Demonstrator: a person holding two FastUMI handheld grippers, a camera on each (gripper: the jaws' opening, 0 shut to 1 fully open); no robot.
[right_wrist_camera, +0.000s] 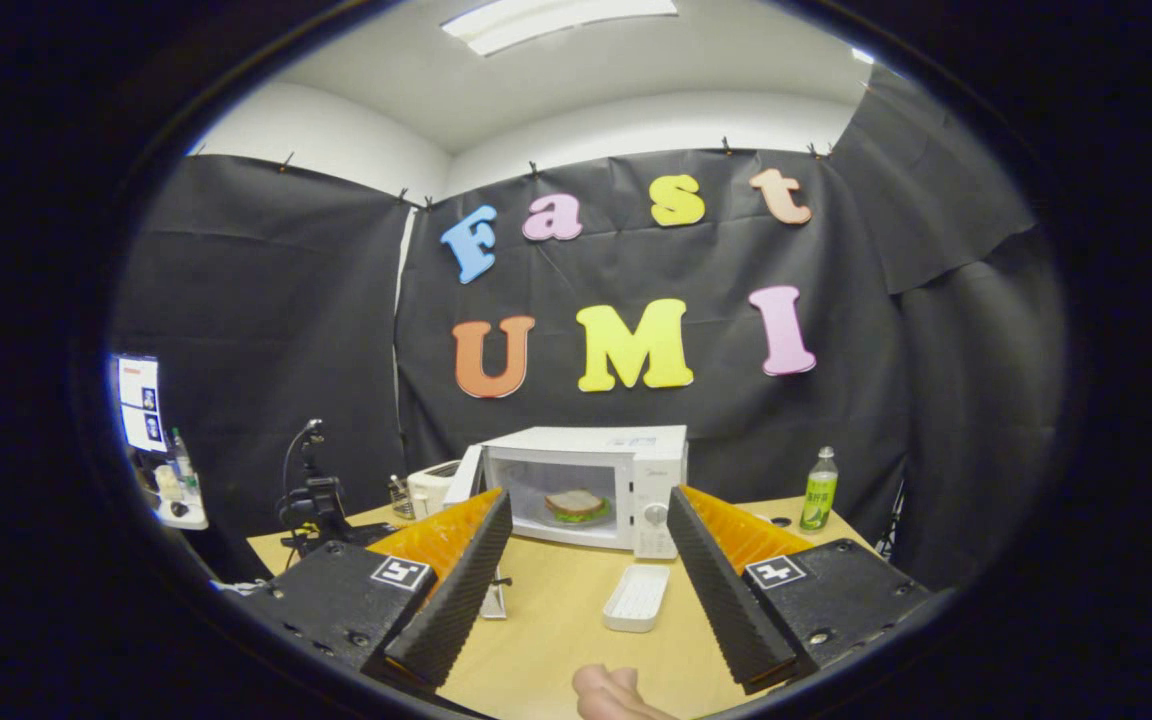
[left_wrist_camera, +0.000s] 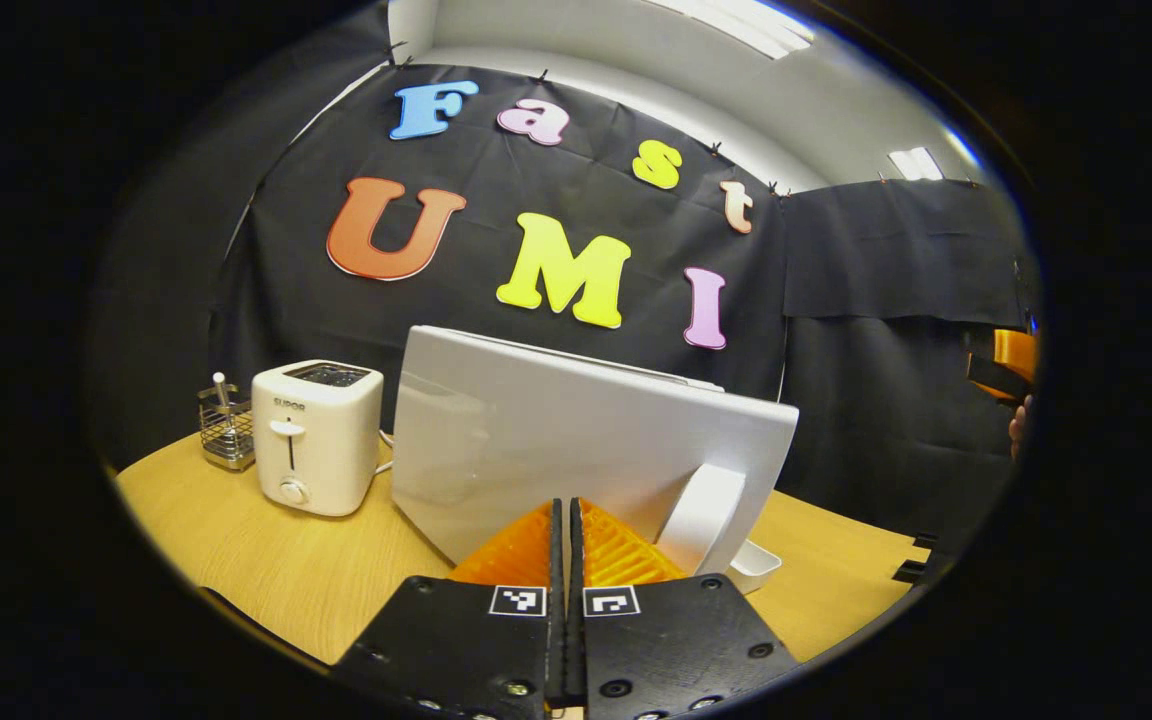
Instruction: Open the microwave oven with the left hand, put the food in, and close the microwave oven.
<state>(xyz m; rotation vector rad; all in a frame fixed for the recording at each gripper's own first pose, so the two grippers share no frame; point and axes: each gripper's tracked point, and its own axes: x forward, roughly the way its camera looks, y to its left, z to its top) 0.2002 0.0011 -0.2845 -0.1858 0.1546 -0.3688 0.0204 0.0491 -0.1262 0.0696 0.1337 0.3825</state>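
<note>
The left tool [left_wrist_camera: 568,520], clenched with nothing between its fingers, sits against the white microwave's open door [left_wrist_camera: 576,450], while the right tool [right_wrist_camera: 586,555] hangs released, facing the sandwich [right_wrist_camera: 576,505] inside.

Each hand-held gripper [right_wrist_camera: 586,580] has black screw-studded plates bearing small square black-and-white markers.

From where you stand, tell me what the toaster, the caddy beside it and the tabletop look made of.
Toaster: glossy white plastic, likely, by its smooth sheen. Caddy: metal wire mesh, shiny and see-through. Tabletop: pale wood or wood-look laminate, matte, with faint grain lines.
</note>
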